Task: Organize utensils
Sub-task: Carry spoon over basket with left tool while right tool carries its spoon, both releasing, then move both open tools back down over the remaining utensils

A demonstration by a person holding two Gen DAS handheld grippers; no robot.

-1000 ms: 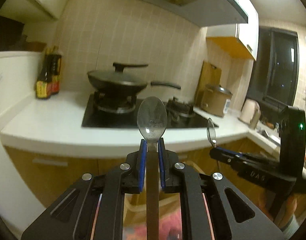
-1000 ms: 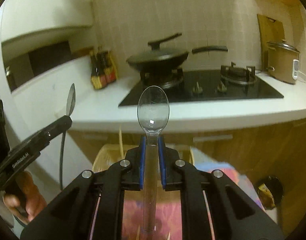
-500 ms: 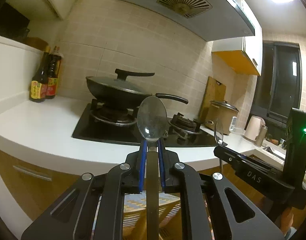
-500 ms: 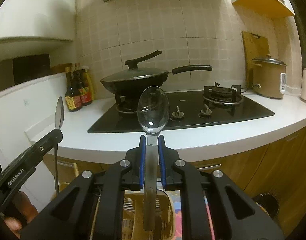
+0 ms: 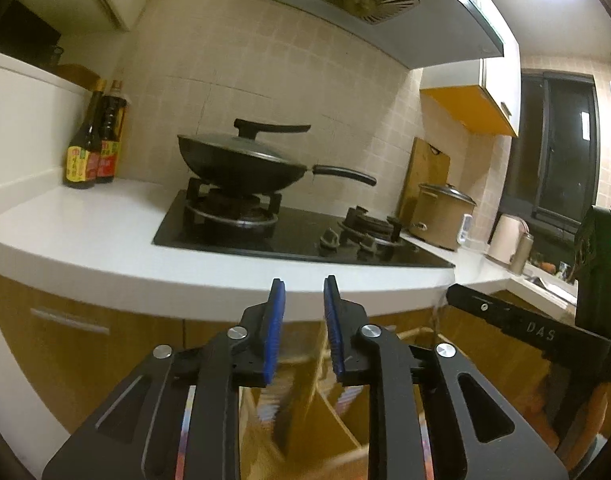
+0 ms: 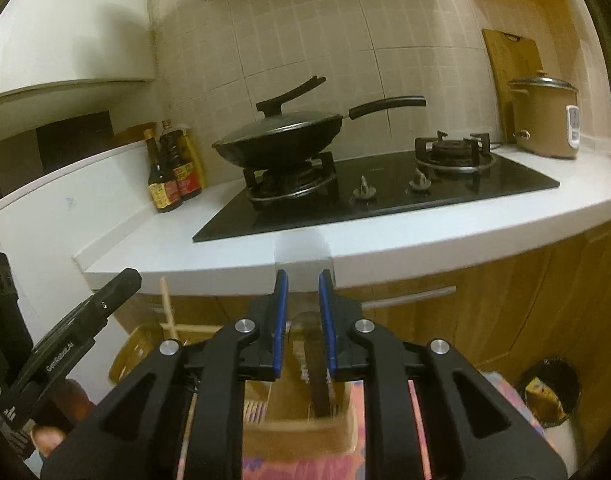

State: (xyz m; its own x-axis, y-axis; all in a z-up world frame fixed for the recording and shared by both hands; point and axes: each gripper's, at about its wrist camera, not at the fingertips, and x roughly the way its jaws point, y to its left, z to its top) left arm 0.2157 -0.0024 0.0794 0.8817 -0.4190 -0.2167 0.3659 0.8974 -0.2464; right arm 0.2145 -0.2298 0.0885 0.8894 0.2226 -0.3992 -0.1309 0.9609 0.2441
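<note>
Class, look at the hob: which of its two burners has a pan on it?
The left burner, nearer the sauce bottles, carries the lidded black wok. The right burner, nearer the rice cooker, is bare.

Wok (image 6: pixel 279 140) on stove (image 6: pixel 385 188), bottles (image 6: pixel 173 176) left, cooker (image 6: pixel 543 118) right.

the surface's (image 6: pixel 385 240) front edge lies bare — open passage there. behind it the wok (image 6: pixel 281 140) on the hob (image 6: pixel 385 192), bottles (image 6: pixel 173 176) at the left back corner, cooker (image 6: pixel 543 120) at the right — block the way.
</note>
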